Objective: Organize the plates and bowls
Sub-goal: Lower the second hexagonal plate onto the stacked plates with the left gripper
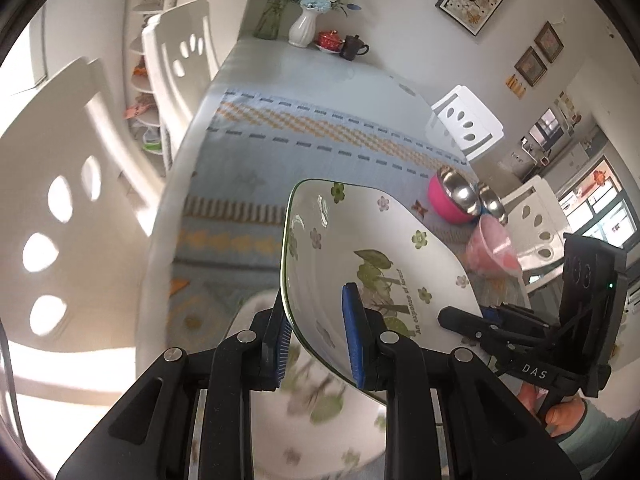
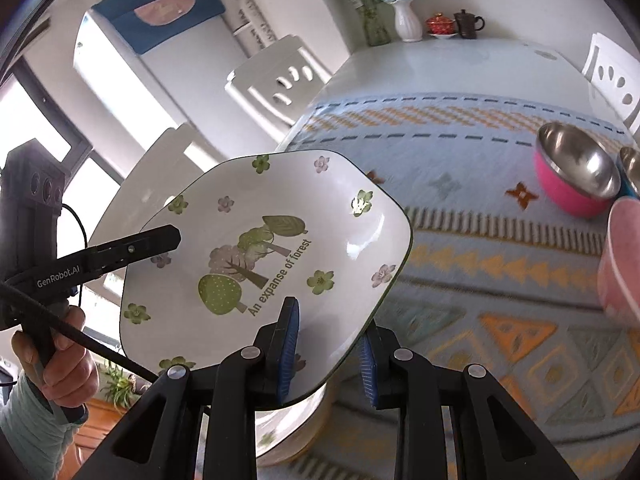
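Glazed ceramic, by the look of it: the square plate [image 2: 264, 256] is stiff, glossy and surely slippery under the pads, heavy enough for two holds and apt to chip or shatter if it drops. Both tools are clamped on it. The left tool [image 1: 316, 344] pinches the plate's rim with one blue pad beneath and the other on the painted upper face; the right tool [image 2: 328, 352] does the same at another part of the rim, near the printed words "An expanse of forest". A thin rim is a poor seat for flat pads, so I judge the safest hold is where each pad reaches past the raised lip onto the flatter inner slope, with the two grips spread apart along the plate's edge.

The plate hangs in the air above the bench [image 2: 460, 72], clear of the patterned cloth [image 2: 480, 248], and tilted rather than level. Being nearly square with rounded corners, it has no true long axis; one corner points away from the tools. Directly below the plate lies a second flowered dish [image 2: 280, 436], blurred. Beyond the plate's far right corner stand a pink steel-lined bowl [image 2: 576, 172], and nearer, a pale pink cup [image 1: 494, 248]
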`<state>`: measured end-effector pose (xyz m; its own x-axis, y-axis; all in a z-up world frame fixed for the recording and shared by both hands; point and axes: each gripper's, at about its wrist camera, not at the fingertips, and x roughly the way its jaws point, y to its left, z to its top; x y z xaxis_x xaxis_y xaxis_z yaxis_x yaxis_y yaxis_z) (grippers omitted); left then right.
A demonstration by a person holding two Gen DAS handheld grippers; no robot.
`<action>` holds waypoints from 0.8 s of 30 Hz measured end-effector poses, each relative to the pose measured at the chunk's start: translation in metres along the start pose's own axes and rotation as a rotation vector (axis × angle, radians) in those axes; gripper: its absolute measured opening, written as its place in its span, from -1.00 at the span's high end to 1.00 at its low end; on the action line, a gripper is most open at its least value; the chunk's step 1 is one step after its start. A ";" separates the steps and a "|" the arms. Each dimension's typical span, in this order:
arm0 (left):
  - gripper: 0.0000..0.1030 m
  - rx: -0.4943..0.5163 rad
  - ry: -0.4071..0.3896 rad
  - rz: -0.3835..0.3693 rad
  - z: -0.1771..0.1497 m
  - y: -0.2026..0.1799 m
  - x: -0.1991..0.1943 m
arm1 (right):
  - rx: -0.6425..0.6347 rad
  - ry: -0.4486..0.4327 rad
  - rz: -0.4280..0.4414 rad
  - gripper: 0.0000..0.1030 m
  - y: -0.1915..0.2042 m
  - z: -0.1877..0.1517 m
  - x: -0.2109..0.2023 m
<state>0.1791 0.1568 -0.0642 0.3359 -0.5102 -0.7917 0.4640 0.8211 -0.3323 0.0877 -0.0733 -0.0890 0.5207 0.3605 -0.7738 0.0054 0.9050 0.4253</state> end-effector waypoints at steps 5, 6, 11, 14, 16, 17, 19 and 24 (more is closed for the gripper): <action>0.60 -0.022 0.021 -0.006 -0.040 0.015 -0.014 | -0.008 0.036 -0.005 0.48 0.024 -0.036 0.003; 0.60 -0.028 0.021 -0.005 -0.048 0.018 -0.016 | -0.011 0.045 -0.005 0.48 0.027 -0.041 0.005; 0.60 -0.069 0.035 -0.003 -0.081 0.032 -0.023 | -0.031 0.080 -0.016 0.48 0.047 -0.068 0.013; 0.60 -0.083 0.047 -0.004 -0.092 0.039 -0.024 | -0.016 0.095 -0.012 0.48 0.051 -0.078 0.017; 0.60 -0.082 0.048 -0.005 -0.095 0.042 -0.023 | -0.007 0.102 -0.013 0.48 0.054 -0.082 0.020; 0.60 -0.079 0.048 -0.004 -0.097 0.043 -0.023 | -0.004 0.102 -0.013 0.48 0.055 -0.085 0.022; 0.60 -0.065 0.050 -0.001 -0.097 0.045 -0.017 | 0.000 0.102 -0.018 0.48 0.055 -0.086 0.026; 0.60 -0.062 0.059 -0.025 -0.090 0.052 -0.003 | 0.025 0.094 -0.056 0.48 0.054 -0.084 0.031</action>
<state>0.1285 0.2243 -0.1252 0.2750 -0.5166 -0.8109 0.4193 0.8234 -0.3824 0.0327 0.0062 -0.1297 0.4367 0.3298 -0.8370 0.0546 0.9190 0.3906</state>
